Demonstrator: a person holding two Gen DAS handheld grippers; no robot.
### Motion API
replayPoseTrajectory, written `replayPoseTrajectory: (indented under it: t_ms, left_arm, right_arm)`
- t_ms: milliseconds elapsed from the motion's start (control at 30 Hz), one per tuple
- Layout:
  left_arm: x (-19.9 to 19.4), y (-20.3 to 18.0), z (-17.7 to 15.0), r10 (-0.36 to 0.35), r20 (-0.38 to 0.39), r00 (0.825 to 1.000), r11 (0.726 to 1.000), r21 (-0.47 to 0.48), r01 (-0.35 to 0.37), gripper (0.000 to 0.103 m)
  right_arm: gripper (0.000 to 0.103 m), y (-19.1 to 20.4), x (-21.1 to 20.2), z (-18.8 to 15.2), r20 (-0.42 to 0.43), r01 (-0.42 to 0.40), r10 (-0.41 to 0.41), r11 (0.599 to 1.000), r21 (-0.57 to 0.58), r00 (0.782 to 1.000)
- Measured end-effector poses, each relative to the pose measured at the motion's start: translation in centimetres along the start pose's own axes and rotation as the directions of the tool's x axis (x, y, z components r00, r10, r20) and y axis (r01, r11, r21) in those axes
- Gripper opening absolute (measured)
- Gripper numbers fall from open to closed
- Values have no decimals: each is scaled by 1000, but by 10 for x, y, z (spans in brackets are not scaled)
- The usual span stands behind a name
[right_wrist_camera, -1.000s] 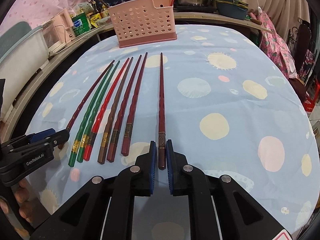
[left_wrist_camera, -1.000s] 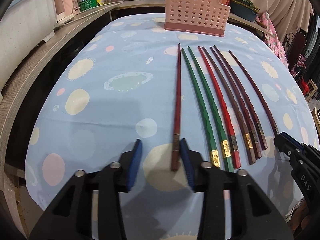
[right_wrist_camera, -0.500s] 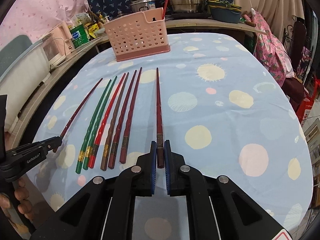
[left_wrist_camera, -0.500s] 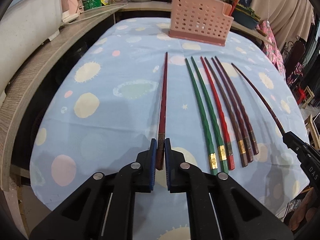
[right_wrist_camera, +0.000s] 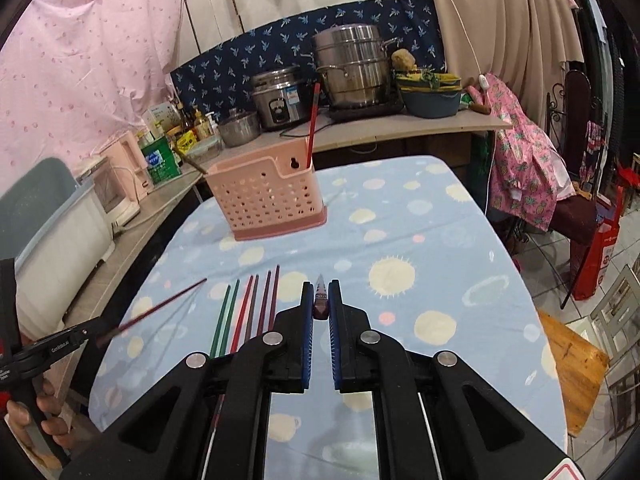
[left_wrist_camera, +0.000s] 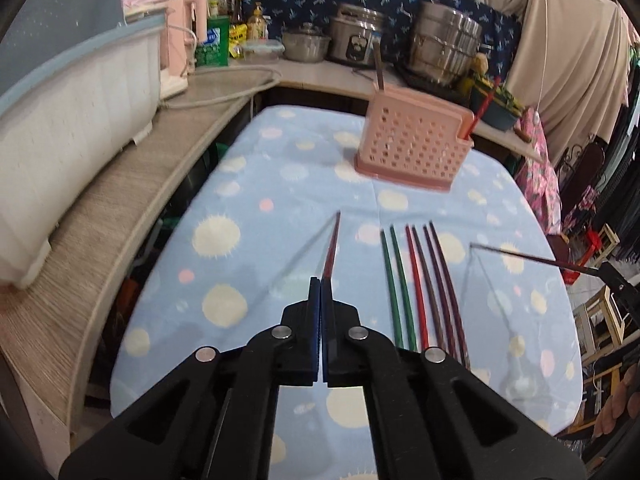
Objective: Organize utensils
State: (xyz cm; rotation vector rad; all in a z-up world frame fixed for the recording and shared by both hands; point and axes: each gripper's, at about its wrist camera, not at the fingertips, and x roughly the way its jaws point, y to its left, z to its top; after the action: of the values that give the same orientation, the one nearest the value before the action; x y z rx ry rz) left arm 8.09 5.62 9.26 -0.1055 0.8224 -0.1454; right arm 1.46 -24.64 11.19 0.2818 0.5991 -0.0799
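Six chopsticks [left_wrist_camera: 416, 280] lie side by side on the spotted tablecloth [left_wrist_camera: 280, 184], short of the pink basket [left_wrist_camera: 412, 148] at its far end. Each gripper is clamped on one more dark red chopstick, lifted clear of the cloth. The left gripper [left_wrist_camera: 321, 292] holds the left stick [left_wrist_camera: 330, 246], pointing toward the basket. The right gripper [right_wrist_camera: 320, 300] holds the right stick [right_wrist_camera: 320, 300], seen end-on. One red chopstick [right_wrist_camera: 313, 124] stands in the basket.

Blue spotted tablecloth [left_wrist_camera: 248, 264] under six chopsticks [left_wrist_camera: 418, 280] and pink perforated basket [left_wrist_camera: 412, 148].
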Motion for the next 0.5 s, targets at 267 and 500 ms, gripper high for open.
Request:
replayPoseTrajectory:
  t_ms: [267,500]
  left_arm:
    - [-6,10,50,0,79,997,1000,-30,3,0]
    - [25,28,17,-15,-30,999,999,-45,14,29]
  right_arm:
    - [7,-1,3,46,78,4,-4,1000,0,997]
    - [7,4,0,38,76,4,-3,1000,-12,997]
